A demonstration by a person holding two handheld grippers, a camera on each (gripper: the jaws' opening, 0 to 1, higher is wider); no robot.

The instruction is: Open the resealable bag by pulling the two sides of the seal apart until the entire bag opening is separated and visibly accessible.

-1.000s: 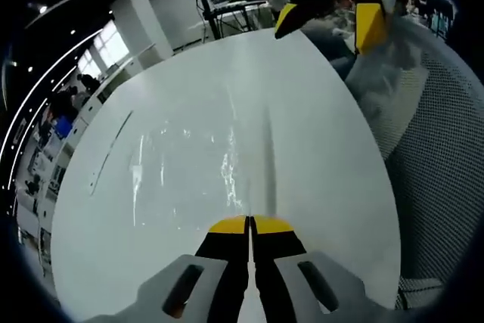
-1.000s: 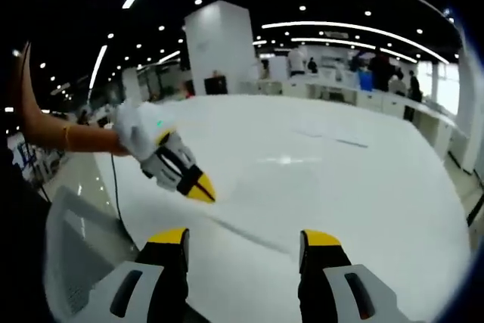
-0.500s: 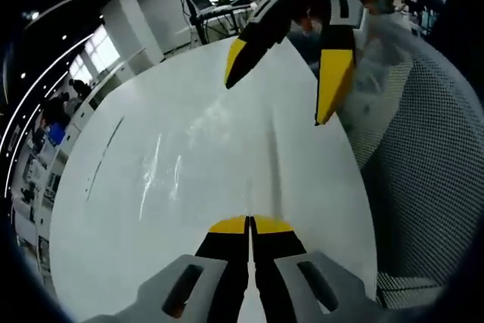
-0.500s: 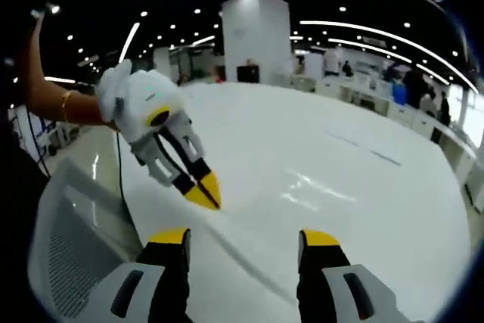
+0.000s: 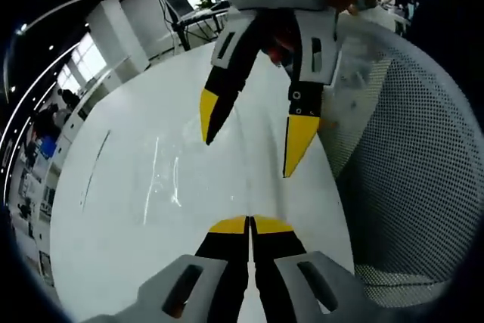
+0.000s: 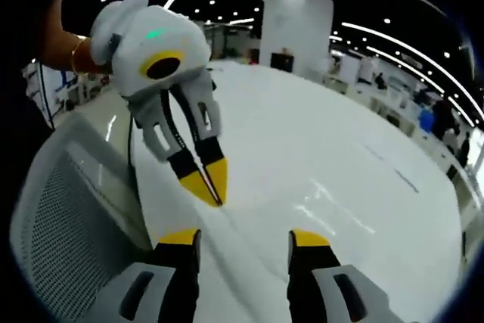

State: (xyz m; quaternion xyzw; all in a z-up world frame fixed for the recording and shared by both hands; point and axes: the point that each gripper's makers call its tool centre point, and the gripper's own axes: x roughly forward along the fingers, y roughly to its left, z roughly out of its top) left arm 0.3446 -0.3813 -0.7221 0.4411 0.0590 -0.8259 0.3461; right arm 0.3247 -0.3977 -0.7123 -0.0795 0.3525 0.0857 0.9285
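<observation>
Left tongs (image 5: 249,223): my jaws are pressed together with no gap between the yellow tips. They pinch the near edge of the resealable bag, which I can only make out faintly. In the right gripper view these tongs (image 6: 209,183) come in from the left, tips meeting right at the desk surface.

Resealable bag (image 5: 170,179): clear plastic, lying flat on the desk, visible mostly as pale streaks of glare and a faint crease running away from my left tips. In the right gripper view the bag (image 6: 333,206) shows as bright glints ahead of the right tongs. I cannot tell whether the seal is parted.

Desk (image 5: 113,217): white and glossy, its edge curving beside the chair.

Right tongs (image 6: 245,237): my jaws are spread, a wide gap between the yellow tips, nothing between them. In the left gripper view these tongs (image 5: 252,135) hang above the desk, tips apart and pointing down, just beyond my left tips.

Chair (image 5: 408,172): grey mesh back, close beside the desk edge.
</observation>
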